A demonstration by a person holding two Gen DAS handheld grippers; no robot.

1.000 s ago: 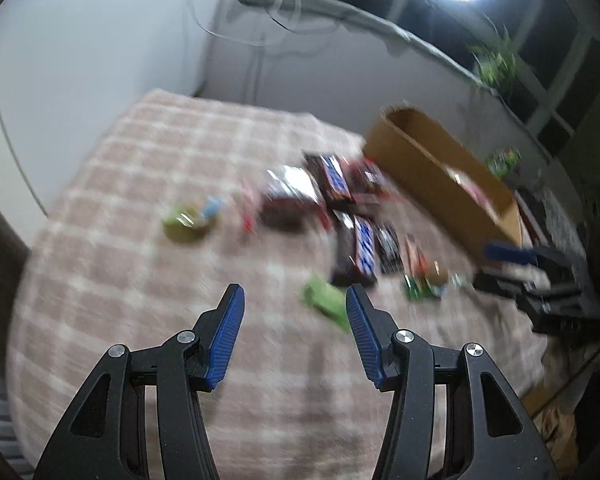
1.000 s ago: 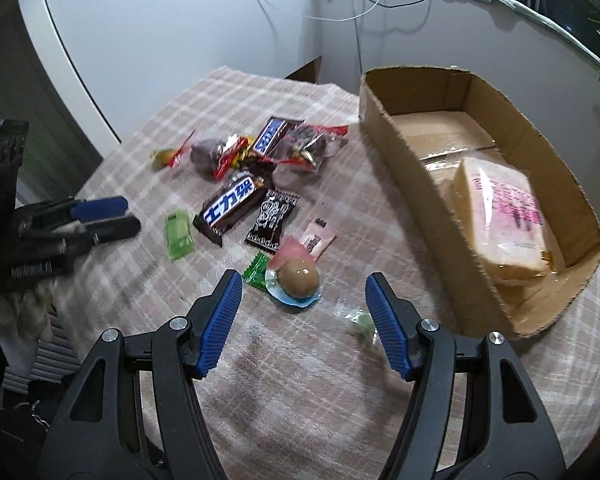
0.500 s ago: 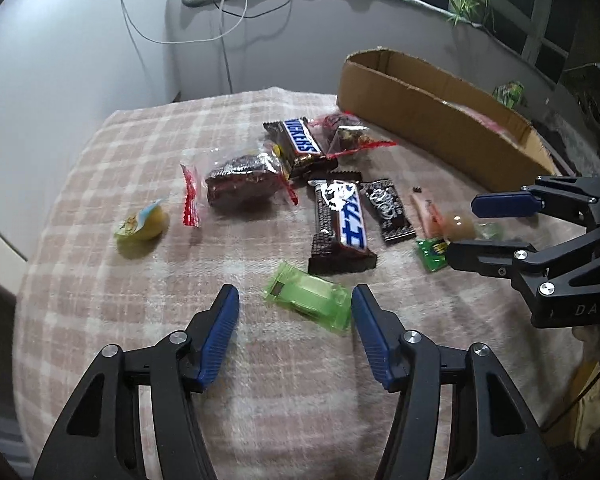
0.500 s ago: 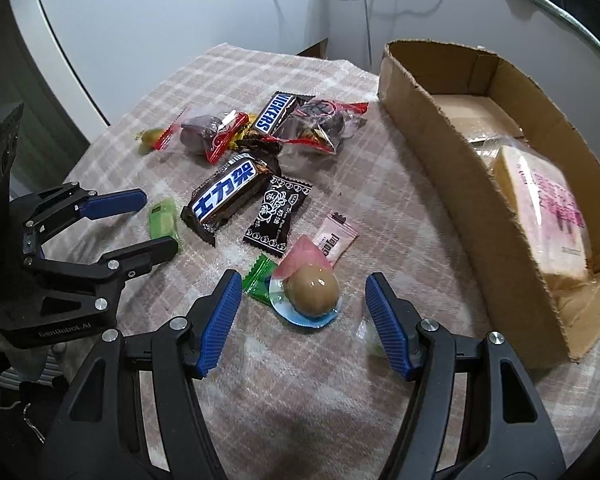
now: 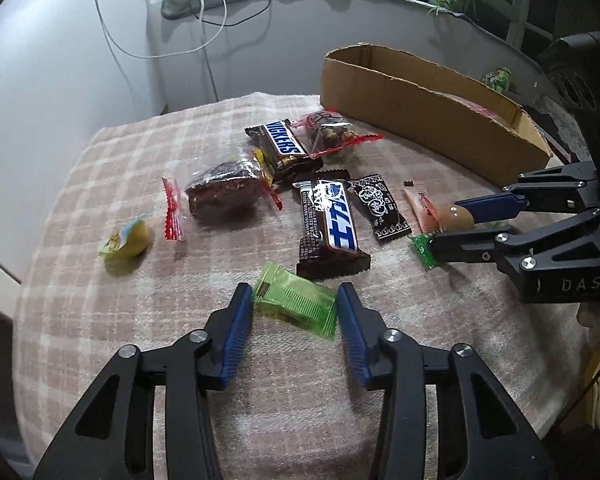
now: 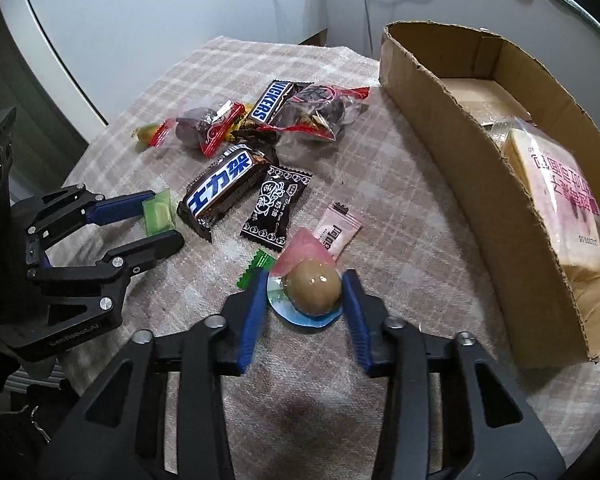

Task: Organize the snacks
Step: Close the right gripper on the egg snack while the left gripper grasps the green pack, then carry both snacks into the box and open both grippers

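Green candy (image 5: 296, 306) lies sideways between the closing left tool (image 5: 295, 312); right tool (image 6: 305, 295) closes around the packed egg (image 6: 315, 288).

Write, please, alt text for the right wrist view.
The right gripper, jaws closing, straddles a brown egg-shaped snack in clear wrap on a checked tablecloth. Wrapped candy bars lie beyond; an open cardboard box sits right; the left gripper brackets a green packet.
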